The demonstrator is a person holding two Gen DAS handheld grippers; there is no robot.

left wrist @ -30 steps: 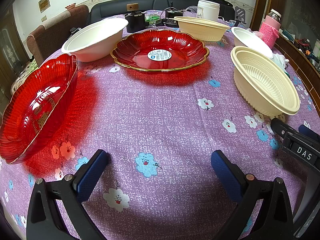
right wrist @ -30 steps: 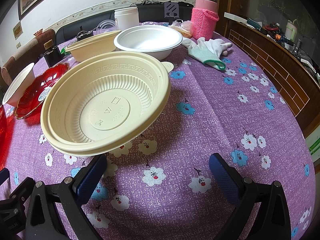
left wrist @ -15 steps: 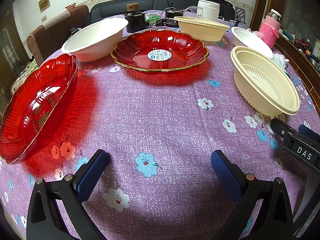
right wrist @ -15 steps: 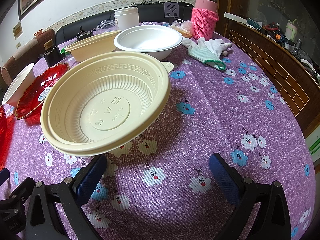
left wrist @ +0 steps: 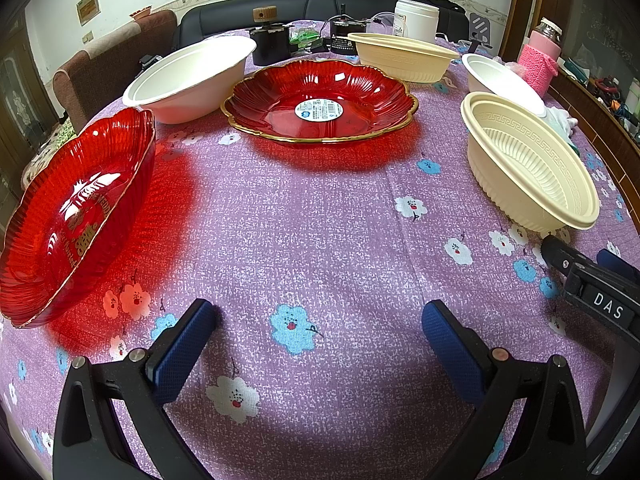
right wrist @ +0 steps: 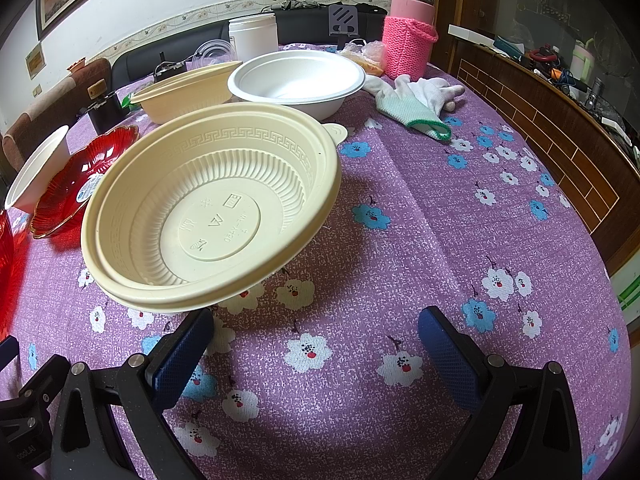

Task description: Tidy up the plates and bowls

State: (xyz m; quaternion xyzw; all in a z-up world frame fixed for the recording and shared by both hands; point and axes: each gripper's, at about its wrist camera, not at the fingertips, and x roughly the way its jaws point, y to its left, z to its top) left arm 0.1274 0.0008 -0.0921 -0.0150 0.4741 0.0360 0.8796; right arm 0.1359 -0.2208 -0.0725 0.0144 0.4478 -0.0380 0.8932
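Note:
My left gripper [left wrist: 318, 344] is open and empty, low over the purple floral tablecloth [left wrist: 320, 220]. A red glass plate [left wrist: 76, 208] lies to its left, a second red plate with a sticker [left wrist: 320, 102] ahead, a white bowl [left wrist: 192, 74] at back left. A cream plastic bowl [left wrist: 528, 164] sits at right, another cream bowl [left wrist: 404, 60] and a white bowl [left wrist: 500, 80] behind. My right gripper [right wrist: 314, 348] is open and empty, its left finger just under the rim of the near cream bowl [right wrist: 212, 208]. The white bowl [right wrist: 296, 80] and far cream bowl [right wrist: 184, 94] lie beyond.
A pink knitted bottle [right wrist: 408, 36], a white jar [right wrist: 254, 36] and gloves [right wrist: 416, 100] stand at the table's back right. Black devices [left wrist: 272, 40] sit at the far edge. A wooden sideboard [right wrist: 560, 120] runs along the right; chairs and a sofa stand behind.

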